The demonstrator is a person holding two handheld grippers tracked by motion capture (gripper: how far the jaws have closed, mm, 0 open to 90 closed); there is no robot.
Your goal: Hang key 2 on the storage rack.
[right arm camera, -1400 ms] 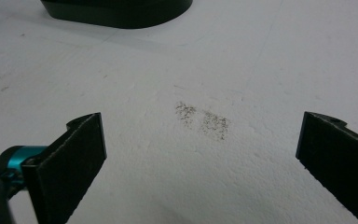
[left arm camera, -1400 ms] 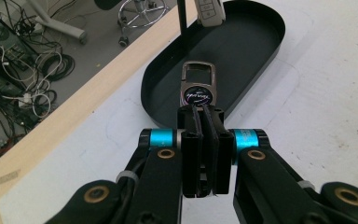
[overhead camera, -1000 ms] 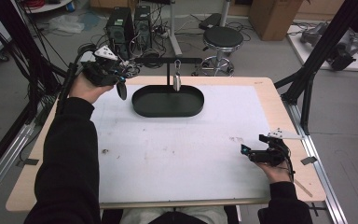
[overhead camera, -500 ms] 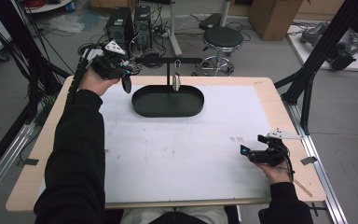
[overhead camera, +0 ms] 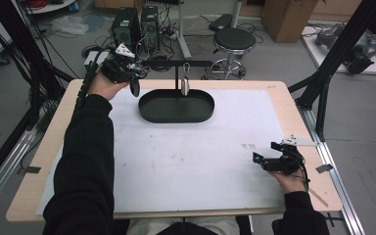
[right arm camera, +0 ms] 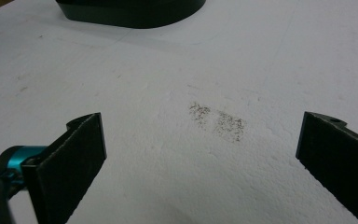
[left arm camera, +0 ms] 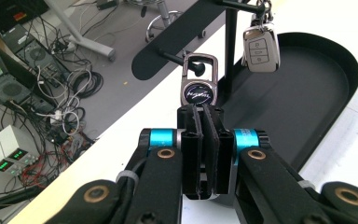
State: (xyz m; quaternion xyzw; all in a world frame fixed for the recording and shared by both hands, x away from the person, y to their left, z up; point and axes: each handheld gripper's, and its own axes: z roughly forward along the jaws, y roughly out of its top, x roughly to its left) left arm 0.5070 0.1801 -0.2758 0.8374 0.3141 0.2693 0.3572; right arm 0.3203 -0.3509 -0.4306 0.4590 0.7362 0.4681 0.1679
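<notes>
A black stand (overhead camera: 176, 78) rises from an oval black tray (overhead camera: 176, 119) at the table's far middle. A silver car key (overhead camera: 185, 85) hangs from its crossbar and also shows in the left gripper view (left arm camera: 260, 46). My left gripper (overhead camera: 133, 83) is at the stand's left end, shut on a key fob (left arm camera: 198, 88) with a round black emblem and a silver loop. The knobbed tip of a peg (left arm camera: 196, 68) shows through that loop. My right gripper (overhead camera: 259, 160) rests on the white mat at the front right, its jaws wide open (right arm camera: 205, 140) with nothing between them.
A white mat (overhead camera: 200, 161) covers the wooden table, with a grey smudge (right arm camera: 218, 122) just ahead of the right gripper. Behind the far edge are a stool (overhead camera: 232, 39), computer towers (overhead camera: 137, 27) and cables. Black frame struts (overhead camera: 323, 83) stand at the right edge.
My left hand has carried the key fob to the right and slightly down, up to the stand's left end. The right hand has stayed put.
</notes>
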